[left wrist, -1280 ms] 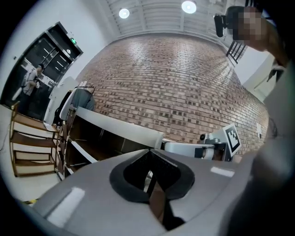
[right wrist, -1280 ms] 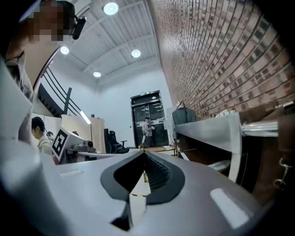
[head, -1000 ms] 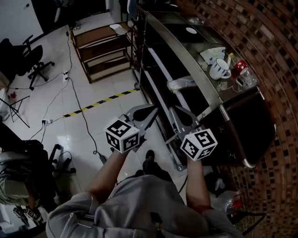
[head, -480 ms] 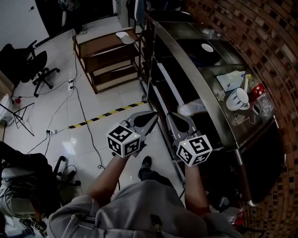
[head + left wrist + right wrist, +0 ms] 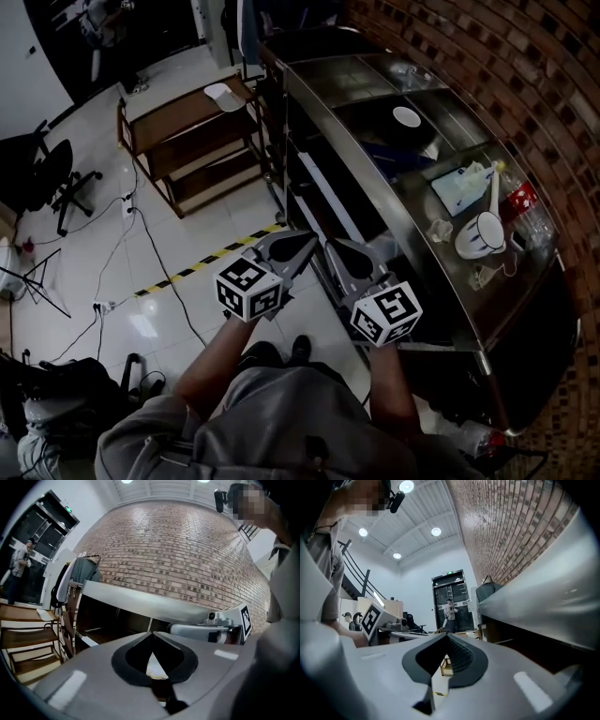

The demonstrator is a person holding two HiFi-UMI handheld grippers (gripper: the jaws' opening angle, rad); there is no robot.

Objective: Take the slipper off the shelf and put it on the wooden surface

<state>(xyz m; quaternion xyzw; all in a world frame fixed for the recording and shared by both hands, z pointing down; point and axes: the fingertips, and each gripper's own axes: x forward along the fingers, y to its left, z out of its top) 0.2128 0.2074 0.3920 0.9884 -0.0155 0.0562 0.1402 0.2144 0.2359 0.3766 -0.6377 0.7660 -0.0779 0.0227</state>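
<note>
Head view: steeply down from above; left gripper [image 5: 309, 236], right gripper [image 5: 330, 247] at frame centre, steel counter [image 5: 349, 111] on right side of frame.
Left gripper view: low, facing brick wall [image 5: 178, 550].
Right gripper view: low, facing doorway [image 5: 450, 603].
All three views share steel counter.

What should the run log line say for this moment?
left gripper: shut, empty | right gripper: shut, empty | position: side by side, beside metal shelf

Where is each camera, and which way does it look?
Head view: on the person's head, looking steeply down at the shelf; shows arms, left gripper, right gripper.
Left gripper view: on that gripper, facing along its shut jaws at shelf and brick wall; shirt shows.
Right gripper view: on that gripper, facing along its shut jaws toward a door; shirt shows.
Shared: each gripper view shows the other gripper.
</note>
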